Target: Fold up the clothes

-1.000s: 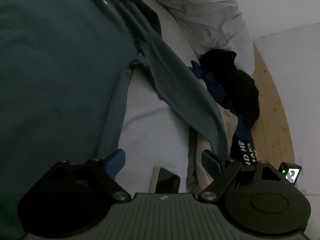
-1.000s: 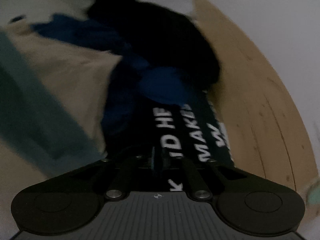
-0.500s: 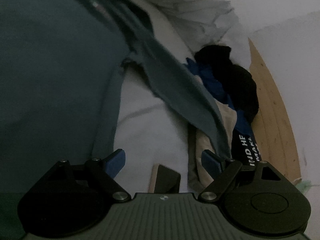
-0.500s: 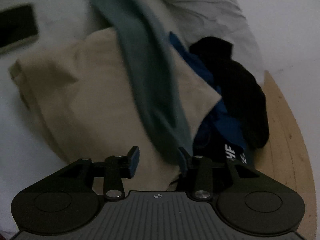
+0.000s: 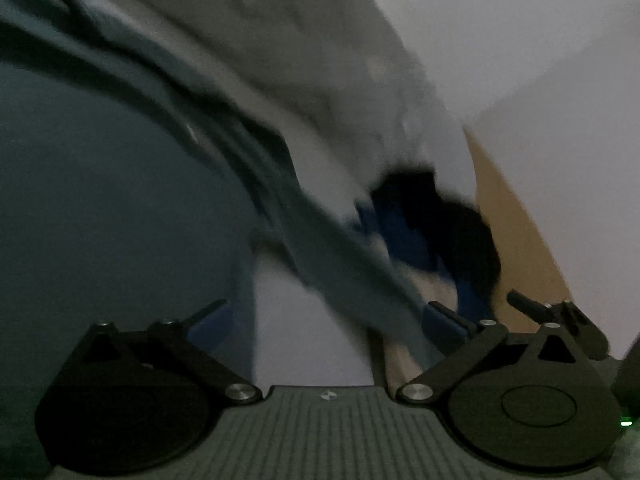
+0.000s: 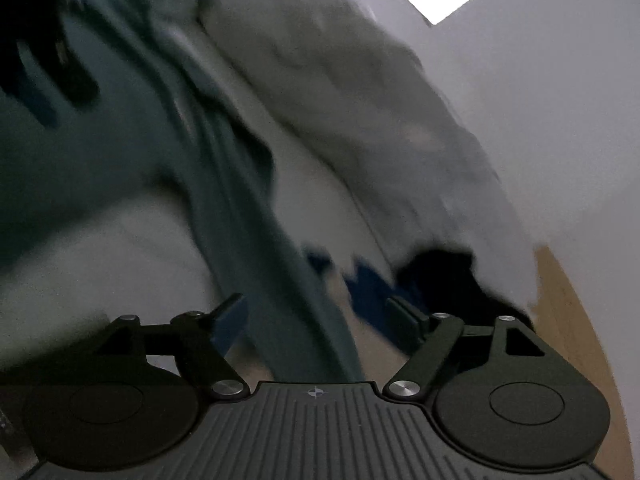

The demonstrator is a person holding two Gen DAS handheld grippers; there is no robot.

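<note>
**Between opened tongs, a loose teal strip**

Nearest in the right wrist view, right tongs (image 6: pixel 316 316) released: clamped tight a second ago, half parted half a second ago, now spread wide and gripping nothing. Left tongs (image 5: pixel 326 316) likewise spread wide and empty, as in both earlier moments. Both views tipped upward since half a second ago and smeared by fast motion. Dark slab at the near edge of the left view now gone from sight.

Judged from that: a reach or a reposition toward the cloth. No hold on anything at present, so no fold being carried.

Between the blue pads (image 6: pixel 230 324) of the right tongs, running near to far: teal strip (image 6: pixel 280 272), a long narrow run of the teal garment (image 5: pixel 100 200). Inside the gap, but touching neither pad as far as the blur allows. Whether sleeve or hem, cannot tell. In the left view, same strip crossing from the far left down to just beside the right-hand pad of the left tongs. Main teal body filling the left half of that view, draped and unfolded, reaching past the left-hand pad.

Under the strip and to its right: beige garment (image 6: pixel 376 360), lying flat. Farther right: blue garment (image 5: pixel 404 236) and black garment (image 5: pixel 452 216), heaped together, unfolded. Beneath all of it, white sheet (image 5: pixel 304 340).

Far off: rumpled pale bedding (image 5: pixel 320 60). At the far right, wooden floor (image 5: pixel 512 240) and white wall (image 5: pixel 520 40).
</note>
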